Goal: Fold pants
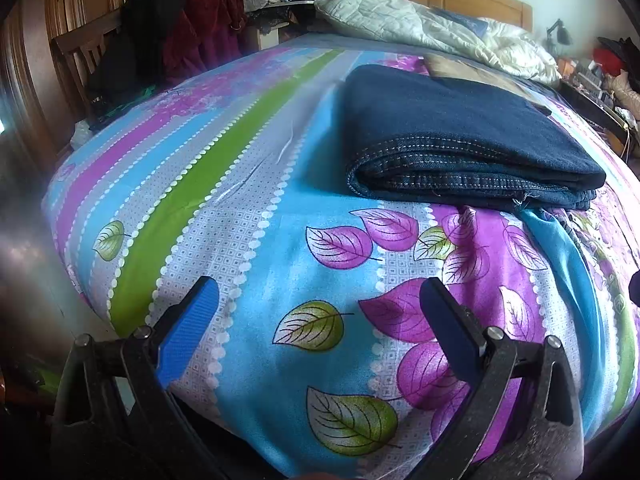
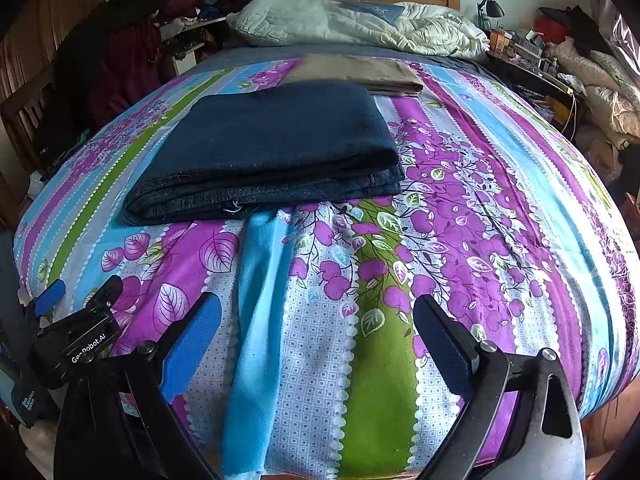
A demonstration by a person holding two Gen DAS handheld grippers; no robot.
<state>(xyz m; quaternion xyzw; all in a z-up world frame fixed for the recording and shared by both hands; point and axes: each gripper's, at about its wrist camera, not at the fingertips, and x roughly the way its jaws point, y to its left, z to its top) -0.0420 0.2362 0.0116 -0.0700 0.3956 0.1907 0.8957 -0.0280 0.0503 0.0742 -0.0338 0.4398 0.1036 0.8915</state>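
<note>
One pair of dark denim pants lies folded into a compact stack in the upper middle of the right wrist view, resting on the bed's floral sheet; the fold looks finished, judging by its squared edges. Just behind it, touching its far edge, sits a folded tan garment, probably set aside as done. Both grippers hang low in the frames, well apart from the denim: the left gripper and right gripper each have jaws spread wide, holding nothing. "GenRobot.AI" reads on the left gripper's body at lower left.
</note>
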